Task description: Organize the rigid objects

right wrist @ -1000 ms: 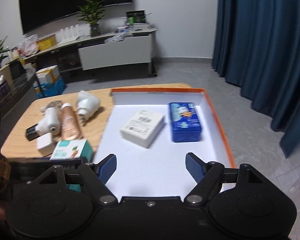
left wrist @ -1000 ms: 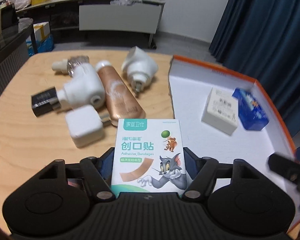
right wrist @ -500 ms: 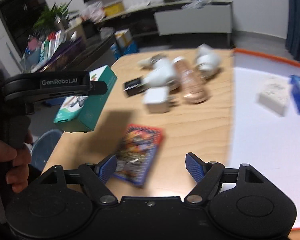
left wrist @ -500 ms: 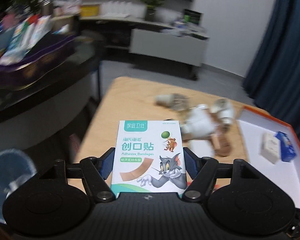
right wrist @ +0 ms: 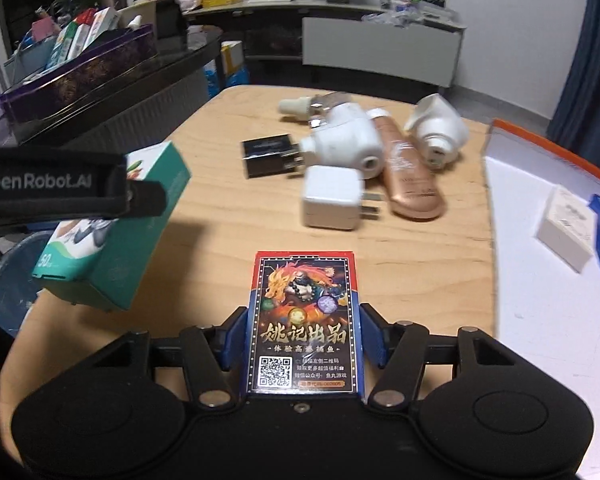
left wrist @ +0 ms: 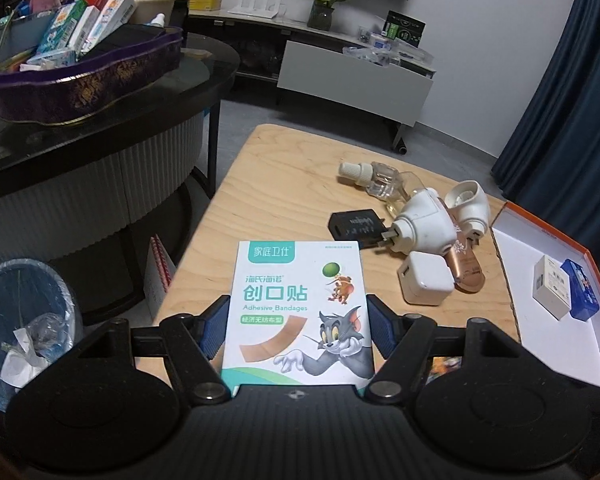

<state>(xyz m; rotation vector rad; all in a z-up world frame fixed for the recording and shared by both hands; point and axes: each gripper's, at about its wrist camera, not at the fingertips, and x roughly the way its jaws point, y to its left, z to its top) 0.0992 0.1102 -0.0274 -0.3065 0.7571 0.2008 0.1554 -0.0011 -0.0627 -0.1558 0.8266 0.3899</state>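
My left gripper [left wrist: 298,326] is shut on a white and teal adhesive bandage box [left wrist: 298,308] and holds it above the left edge of the wooden table [left wrist: 268,184]. The box also shows in the right wrist view [right wrist: 112,232], with the left gripper across it. My right gripper [right wrist: 302,338] has its pads against the sides of a red and blue card box [right wrist: 304,320] at the table's front. A white box [left wrist: 552,286] and a blue box [left wrist: 582,290] lie in the orange-rimmed white tray [left wrist: 548,232] on the right.
On the table lie a white charger cube [right wrist: 332,198], a black adapter [right wrist: 268,156], two white plug-in units [right wrist: 346,142], a rose-gold tube [right wrist: 410,176] and a small clear bottle [left wrist: 374,174]. A blue waste bin [left wrist: 24,320] stands left of the table, below a dark counter.
Both grippers swung left from the tray. The right gripper came down around the card box and closed on it. The left gripper still holds the bandage box.
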